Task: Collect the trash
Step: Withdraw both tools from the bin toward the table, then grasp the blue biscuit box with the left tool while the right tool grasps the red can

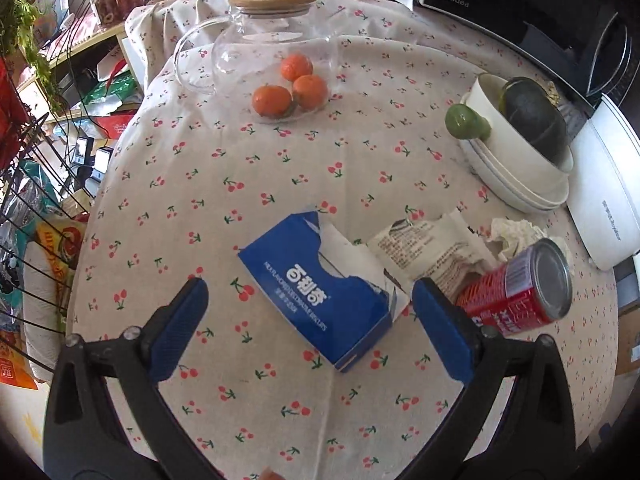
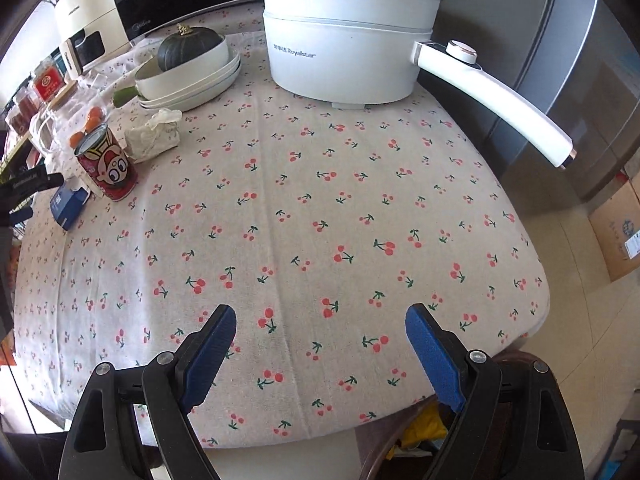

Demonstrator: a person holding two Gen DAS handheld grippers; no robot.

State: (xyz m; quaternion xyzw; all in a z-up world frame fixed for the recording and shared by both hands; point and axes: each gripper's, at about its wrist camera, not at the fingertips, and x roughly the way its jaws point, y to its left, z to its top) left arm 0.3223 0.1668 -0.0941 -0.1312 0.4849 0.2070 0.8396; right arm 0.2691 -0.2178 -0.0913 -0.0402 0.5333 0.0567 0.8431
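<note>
Left gripper [image 1: 310,312]: jaws wide, holding nothing, poised above the bench [image 1: 280,184] with the torn blue box [image 1: 320,300] lying flat between them, not touched. Just right of the box lies a white wrapper [image 1: 428,252]; a red can [image 1: 520,284] lies on its side close behind the right jaw, crowding that side. A crumpled tissue [image 1: 516,236] sits beyond the can. Further out: stacked white bowls [image 1: 516,168] holding a dark squash [image 1: 532,116], a green fruit [image 1: 466,120] beside them, three oranges [image 1: 292,92], a glass teapot [image 1: 260,40].

Right gripper [image 2: 320,344]: jaws wide, empty, over bare cloth. A white pot [image 2: 344,60] stands well apart at the far edge.
</note>
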